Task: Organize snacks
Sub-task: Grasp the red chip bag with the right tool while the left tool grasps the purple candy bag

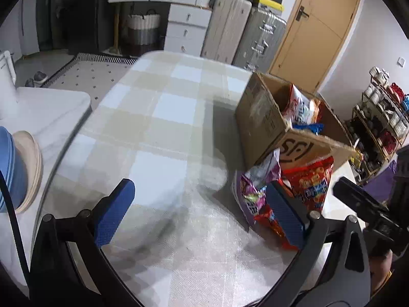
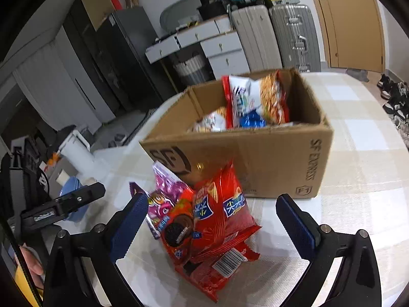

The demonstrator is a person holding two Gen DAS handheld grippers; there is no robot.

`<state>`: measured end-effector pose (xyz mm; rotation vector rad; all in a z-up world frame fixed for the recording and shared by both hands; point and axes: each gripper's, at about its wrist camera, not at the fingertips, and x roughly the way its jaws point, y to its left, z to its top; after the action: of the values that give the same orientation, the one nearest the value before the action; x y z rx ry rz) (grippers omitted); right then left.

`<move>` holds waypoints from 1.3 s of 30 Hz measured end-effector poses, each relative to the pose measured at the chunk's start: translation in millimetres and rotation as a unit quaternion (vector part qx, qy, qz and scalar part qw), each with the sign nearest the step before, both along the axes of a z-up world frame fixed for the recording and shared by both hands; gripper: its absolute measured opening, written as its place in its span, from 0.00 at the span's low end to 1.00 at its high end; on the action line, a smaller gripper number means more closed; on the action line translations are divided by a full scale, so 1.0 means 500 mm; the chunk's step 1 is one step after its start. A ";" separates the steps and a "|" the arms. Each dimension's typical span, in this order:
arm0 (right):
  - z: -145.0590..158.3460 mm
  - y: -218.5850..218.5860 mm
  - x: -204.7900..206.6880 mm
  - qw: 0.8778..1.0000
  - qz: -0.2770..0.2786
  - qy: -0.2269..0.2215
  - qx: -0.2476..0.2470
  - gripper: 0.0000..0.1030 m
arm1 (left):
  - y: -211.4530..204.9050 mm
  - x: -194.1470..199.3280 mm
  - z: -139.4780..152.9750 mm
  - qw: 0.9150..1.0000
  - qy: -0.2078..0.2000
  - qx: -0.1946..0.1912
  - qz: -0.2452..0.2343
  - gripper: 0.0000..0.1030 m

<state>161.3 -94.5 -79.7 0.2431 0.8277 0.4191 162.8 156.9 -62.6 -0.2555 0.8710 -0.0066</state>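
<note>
snack bags point(image 2: 204, 225) lie in a loose pile on the checked tablecloth point(image 2: 363, 153), just in front of the cardboard box point(image 2: 268, 158). on top we see a red crisp bag point(image 2: 222, 204) leaning back toward the box's front wall, a red biscuit pack point(image 2: 179, 230) showing a dark sandwich cookie at its left, and a purple sweets bag point(image 2: 166, 186) behind them, its top against the box. another red packet point(image 2: 225, 263) with a barcode lies flat underneath, nearest us.

our right gripper point(image 2: 219, 225) has its blue-padded fingers point(image 2: 127, 225) spread wide on either side of the pile, holding nothing; whether the pads touch any bag we cannot tell.

inside the open box a red and white snack bag point(image 2: 255, 99) stands upright near the back wall, with a blue packet point(image 2: 251, 120) and a pale packet point(image 2: 212, 122) lower beside it.

our left gripper point(image 1: 202, 209) is also spread open and empty, over bare cloth to the left of the pile; its right finger point(image 1: 286, 217) overlaps the purple bag point(image 1: 253, 192) in the left wrist view. the box point(image 1: 260, 117) sits beyond, on the table's right side.

a stack of plates point(image 1: 23, 171) rests on a white side table point(image 1: 51, 110) at far left.
</note>
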 end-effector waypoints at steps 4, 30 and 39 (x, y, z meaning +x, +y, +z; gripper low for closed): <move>-0.022 0.015 0.022 1.000 -0.004 0.013 -0.014 0.99 | -0.018 0.003 -0.016 1.000 0.012 0.003 -0.011 0.99; -0.033 -0.020 -0.017 0.999 0.036 0.022 -0.004 0.41 | -0.098 0.046 -0.073 0.998 0.045 0.022 -0.039 0.99; -0.021 -0.063 -0.036 0.999 0.041 0.017 0.020 0.41 | -0.109 0.100 -0.124 0.997 0.077 -0.021 -0.020 0.99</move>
<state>143.5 -125.8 -90.2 0.2548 0.8660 0.5102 212.6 102.3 -124.5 -0.2814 1.0290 -0.0426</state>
